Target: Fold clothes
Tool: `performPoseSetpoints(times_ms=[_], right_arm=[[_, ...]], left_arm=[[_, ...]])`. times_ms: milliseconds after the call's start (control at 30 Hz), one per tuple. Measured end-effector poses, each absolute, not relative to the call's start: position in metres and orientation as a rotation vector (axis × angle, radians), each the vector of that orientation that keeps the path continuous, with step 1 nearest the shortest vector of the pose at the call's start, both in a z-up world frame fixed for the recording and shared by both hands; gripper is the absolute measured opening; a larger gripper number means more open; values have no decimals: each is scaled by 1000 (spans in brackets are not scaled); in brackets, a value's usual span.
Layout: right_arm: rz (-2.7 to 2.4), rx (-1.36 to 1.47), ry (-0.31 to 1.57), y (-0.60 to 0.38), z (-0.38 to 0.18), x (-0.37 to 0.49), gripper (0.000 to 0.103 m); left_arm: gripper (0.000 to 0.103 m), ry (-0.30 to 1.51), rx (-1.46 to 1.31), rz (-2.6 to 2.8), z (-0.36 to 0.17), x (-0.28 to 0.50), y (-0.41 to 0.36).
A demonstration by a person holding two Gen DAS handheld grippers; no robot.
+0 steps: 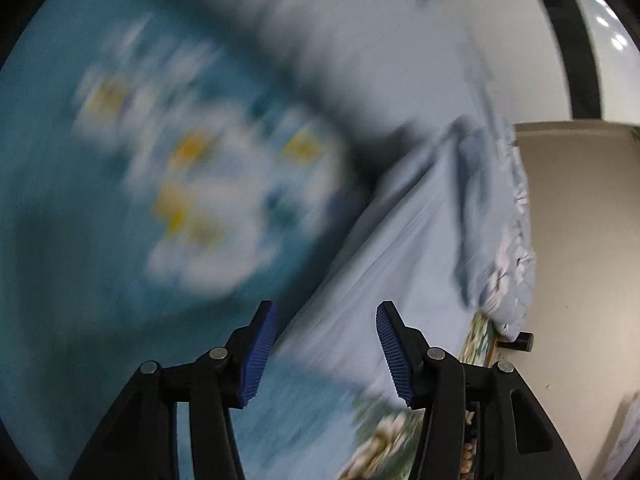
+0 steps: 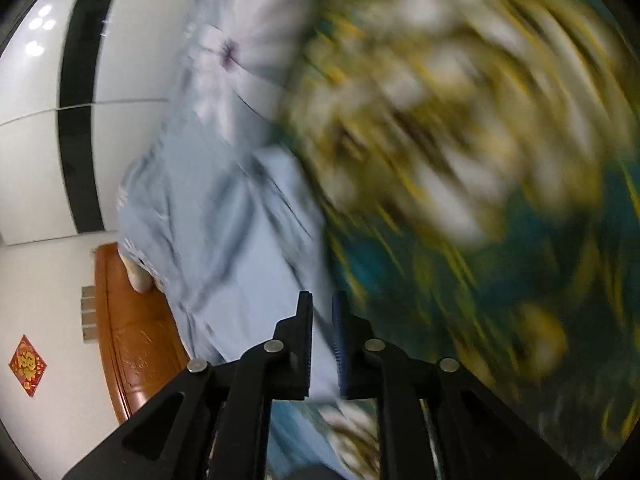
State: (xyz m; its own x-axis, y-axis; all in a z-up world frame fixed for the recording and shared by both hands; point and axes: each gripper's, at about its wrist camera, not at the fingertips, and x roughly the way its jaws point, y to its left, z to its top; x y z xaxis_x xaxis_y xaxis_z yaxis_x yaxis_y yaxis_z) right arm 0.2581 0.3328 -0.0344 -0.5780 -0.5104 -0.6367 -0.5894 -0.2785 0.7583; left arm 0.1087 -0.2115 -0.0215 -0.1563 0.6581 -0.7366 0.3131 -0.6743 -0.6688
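- The teal floral garment (image 1: 172, 168) lies blurred on the pale blue bedsheet (image 1: 400, 240), near the bed's side edge.
- Left gripper (image 1: 326, 354) gapes empty; right gripper (image 2: 322, 344) is slightly parted, pinching nothing.
- Likely between folds; next, regrip an edge.

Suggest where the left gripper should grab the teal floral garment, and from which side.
Judging through heavy blur: take the teal floral garment at its diagonal edge, where it lies over the pale blue sheet, just ahead of the left gripper. Come from the sheet side, one finger sliding under the edge. The jaws stand open with nothing between them, already almost straddling that edge, so little repositioning is likely needed.
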Motion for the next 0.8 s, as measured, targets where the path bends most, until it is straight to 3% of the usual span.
performPoseSetpoints(times_ms=[100,300,567,667,733,767,800], right_arm=[[1966,-1464,1881,311,-51,271,36],[1939,-1425,1915,289,-60,270,36],[1908,-1325,1975,282,-67,271,36],[1912,-1291,1978,280,-66,269,36],[1917,-1286,1980,277,-64,267,23],[1920,-1287,1982,275,-64,265,13],[1918,-1290,1986,274,-62,263,11]], left_arm=[[56,-1182,-1857,1868,-34,128,-212],[61,-1342,-1803,1856,-45,135,-205],[59,-1362,-1716,1945,-43,127,-195],[42,-1360,-1725,1986,-42,129,-196],[16,-1360,-1729,1996,-41,130,-199],[15,-1368,-1724,1995,-39,130,-200],[12,-1372,-1715,2000,-35,129,-202]])
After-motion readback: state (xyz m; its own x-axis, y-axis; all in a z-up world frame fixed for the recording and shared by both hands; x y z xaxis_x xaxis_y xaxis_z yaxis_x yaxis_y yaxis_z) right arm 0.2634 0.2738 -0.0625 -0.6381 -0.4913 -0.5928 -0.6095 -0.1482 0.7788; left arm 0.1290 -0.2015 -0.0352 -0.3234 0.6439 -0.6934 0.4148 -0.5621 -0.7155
